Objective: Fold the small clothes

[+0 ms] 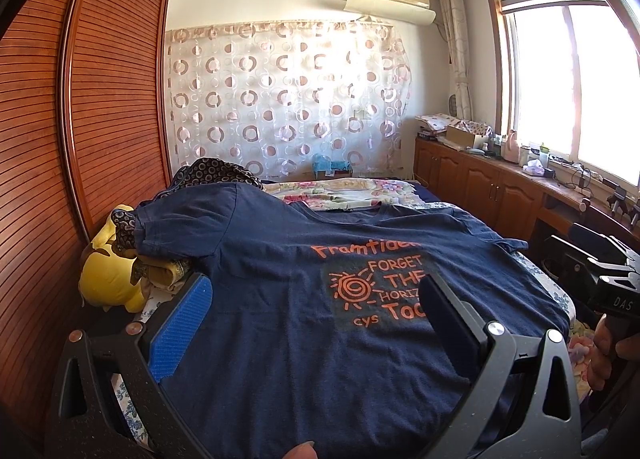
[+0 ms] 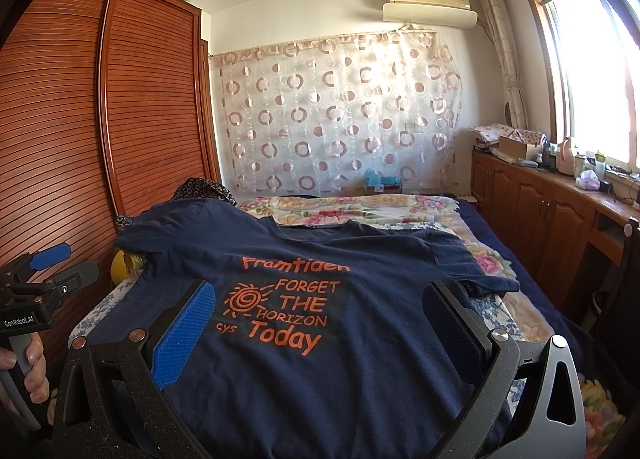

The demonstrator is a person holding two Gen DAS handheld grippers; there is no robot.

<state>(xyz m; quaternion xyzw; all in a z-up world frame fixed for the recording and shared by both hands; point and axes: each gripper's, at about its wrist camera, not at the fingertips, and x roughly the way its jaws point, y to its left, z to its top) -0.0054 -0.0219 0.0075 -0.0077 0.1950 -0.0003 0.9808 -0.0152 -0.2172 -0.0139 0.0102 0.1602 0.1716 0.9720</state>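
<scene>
A navy T-shirt point(image 1: 280, 259) with orange print lies spread flat, front up, on the bed; it also shows in the right wrist view point(image 2: 360, 279). Its left sleeve rests on a pile of clothes. My left gripper point(image 1: 316, 299) is open above the shirt's lower left part, holding nothing. My right gripper point(image 2: 320, 315) is open above the shirt's lower middle, holding nothing. Each gripper shows at the edge of the other's view: the right one point(image 1: 600, 271) in the left wrist view, the left one point(image 2: 48, 259) in the right wrist view.
A yellow plush toy point(image 1: 108, 279) and patterned clothes point(image 1: 216, 173) lie at the bed's left by the slatted wardrobe point(image 1: 100, 99). A floral quilt point(image 2: 352, 207) lies beyond the shirt. Wooden cabinets point(image 2: 540, 207) with clutter run along the right under the window.
</scene>
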